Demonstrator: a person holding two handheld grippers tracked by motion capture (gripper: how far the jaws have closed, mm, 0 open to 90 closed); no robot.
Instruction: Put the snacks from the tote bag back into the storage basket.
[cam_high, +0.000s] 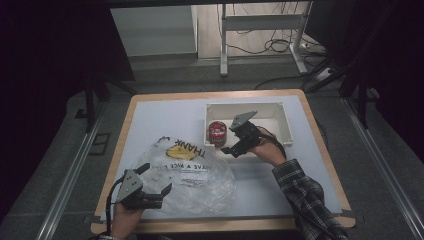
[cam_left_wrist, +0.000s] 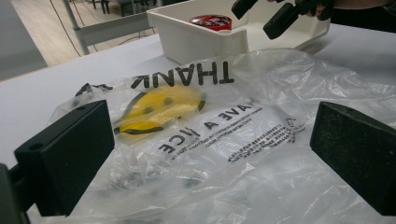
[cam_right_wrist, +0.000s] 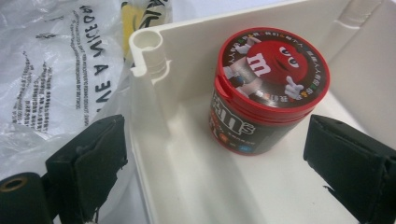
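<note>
Your left gripper (cam_high: 156, 194) sat near the front left corner of the table (cam_high: 280, 195) in the high view, jaws spread wide and holding nothing, its tips reaching onto the near edge of the crumpled clear plastic bag (cam_high: 200, 175). That bag lay flat on the table's left half, printed with a yellow smiley face and black lettering. Your right gripper (cam_high: 229, 149) hung over the near left corner of the white bin (cam_high: 280, 117), jaws apart, with the red-lidded candy tub (cam_high: 217, 132) standing upright inside the bin just beside it. From the left gripper view, your two black jaws stood wide apart low in the frame with the plastic bag (cam_left_wrist: 224, 140) spread between and beyond them, nothing pinched; the white bin (cam_left_wrist: 201, 42) stood past the bag, the candy tub's red lid (cam_left_wrist: 212, 21) peeking over its wall, and your right gripper (cam_left_wrist: 264, 16) hovered above the bin's rim. From the right gripper view, your jaws were open wide and empty, straddling the bin's near wall (cam_right_wrist: 154, 140): one jaw outside over the plastic bag (cam_right_wrist: 51, 70), the other inside the bin. The candy tub (cam_right_wrist: 266, 88) stood upright on the bin floor between the jaws and a little ahead of them, touching neither.
</note>
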